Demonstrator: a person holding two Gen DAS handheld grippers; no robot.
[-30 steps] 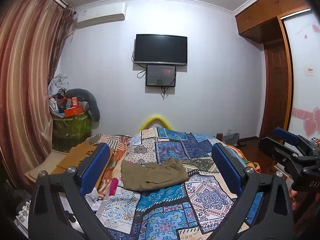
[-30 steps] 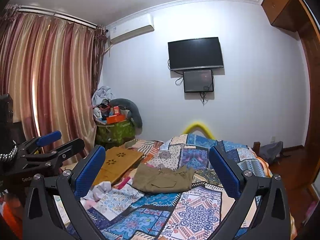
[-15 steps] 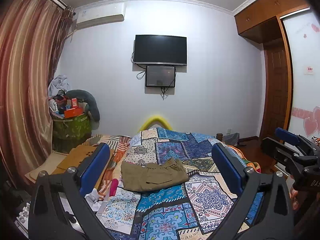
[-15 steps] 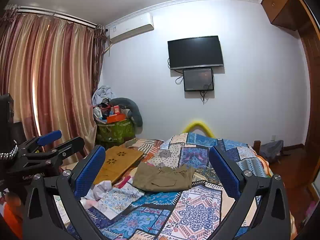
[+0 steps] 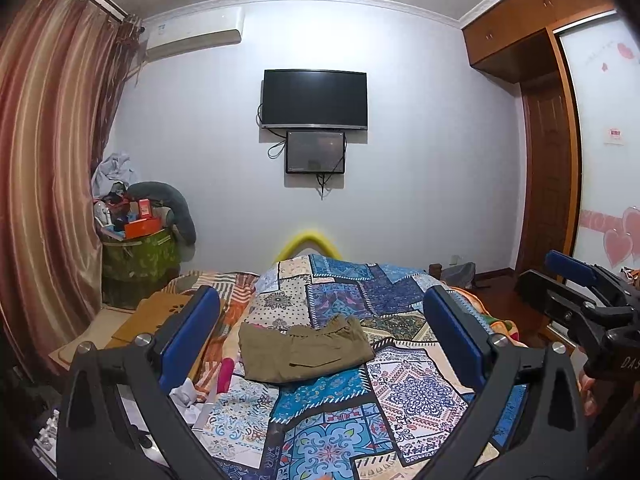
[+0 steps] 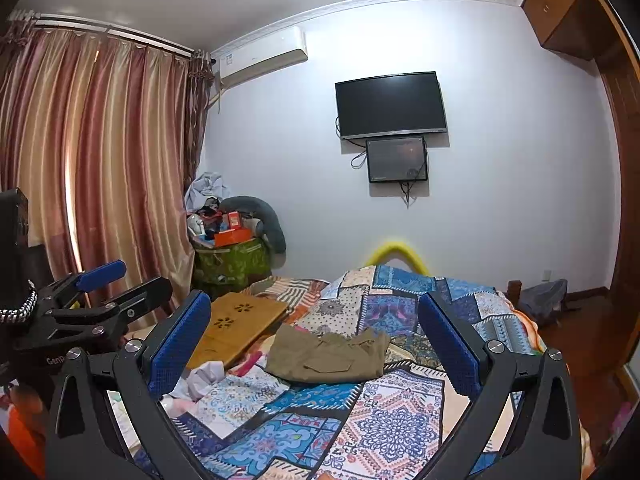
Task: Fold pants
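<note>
The pants are olive green and lie folded in a small flat bundle on the bed. They sit near the middle of the bed, a bit toward its left edge, on a patchwork blanket with blue, white and pink patterns. Nothing is touching them.

Just beside the pants, toward the left edge of the bed, lie a pink thing and some crumpled white cloth. A flat wooden board with flower-shaped holes lies along that left edge too.

Both tongs are held up in the air, well back from the pants. The left gripper has its two blue fingers spread wide apart, with nothing between them. The right gripper is spread wide the same way and holds nothing.

Past the far end of the bed a yellow curved thing sticks up. On the white wall hang a black TV and a smaller dark screen under it. In the left corner is a green bin piled with stuff, next to long striped curtains. An air conditioner is high on the wall.
</note>
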